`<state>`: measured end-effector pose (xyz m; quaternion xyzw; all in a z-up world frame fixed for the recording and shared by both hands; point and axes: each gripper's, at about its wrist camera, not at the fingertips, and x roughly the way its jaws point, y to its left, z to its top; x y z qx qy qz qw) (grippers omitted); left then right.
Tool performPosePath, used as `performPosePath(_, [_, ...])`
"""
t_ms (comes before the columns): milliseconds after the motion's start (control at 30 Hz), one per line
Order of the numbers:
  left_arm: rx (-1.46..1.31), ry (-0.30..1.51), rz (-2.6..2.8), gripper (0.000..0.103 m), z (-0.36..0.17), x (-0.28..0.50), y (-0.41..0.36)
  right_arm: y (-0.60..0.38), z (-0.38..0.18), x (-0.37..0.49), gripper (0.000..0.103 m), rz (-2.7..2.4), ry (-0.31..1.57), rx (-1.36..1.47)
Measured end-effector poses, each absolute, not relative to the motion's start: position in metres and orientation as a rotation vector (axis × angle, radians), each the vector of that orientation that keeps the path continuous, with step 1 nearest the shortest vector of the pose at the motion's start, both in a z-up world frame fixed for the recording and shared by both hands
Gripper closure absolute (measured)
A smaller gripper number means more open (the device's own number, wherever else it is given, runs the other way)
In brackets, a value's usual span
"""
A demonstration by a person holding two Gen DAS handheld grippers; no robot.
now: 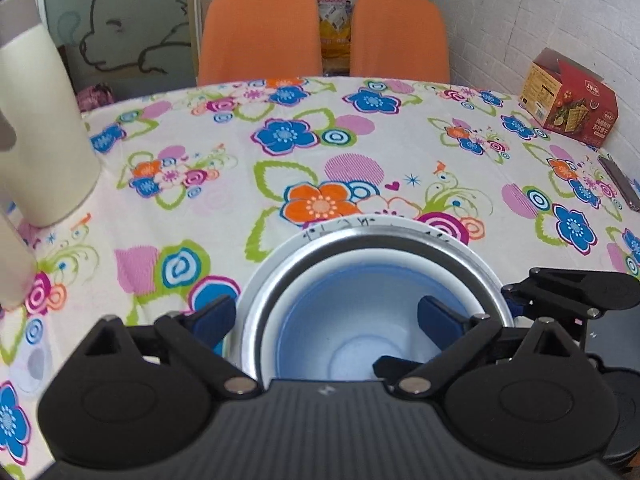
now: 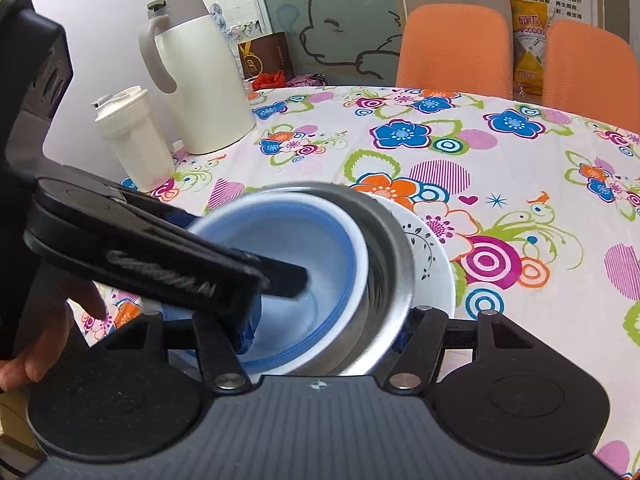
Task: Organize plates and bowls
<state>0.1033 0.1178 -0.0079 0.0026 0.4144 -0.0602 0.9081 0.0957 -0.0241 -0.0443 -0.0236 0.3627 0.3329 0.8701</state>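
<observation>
Left wrist view: the left gripper's (image 1: 328, 316) jaws stand released astride the blue bowl (image 1: 340, 344), lower centre, nested in the steel bowl (image 1: 380, 236) on the plate (image 1: 400, 222). Right gripper (image 2: 324, 332) jaws straddle both walls, grip unclear. A snagging finger could drag the stack across the bench (image 1: 240, 140).

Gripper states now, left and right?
Left gripper: open, straddling the nested bowls, gripping nothing.
Right gripper: closed on the nested bowls' wall.
</observation>
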Motion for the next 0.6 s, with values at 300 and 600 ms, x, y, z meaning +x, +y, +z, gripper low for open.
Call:
performPosePath(300, [-0.084, 0.76, -0.061, 0.0, 0.019, 0.096, 0.139, -0.052, -0.028, 0.093, 0.053, 0.621, 0.725, 0.02])
performPosePath(600, [-0.156, 0.665, -0.073, 0.0, 0.033, 0.09, 0.117, -0.107, -0.007, 0.094, 0.052, 0.476, 0.633, 0.173])
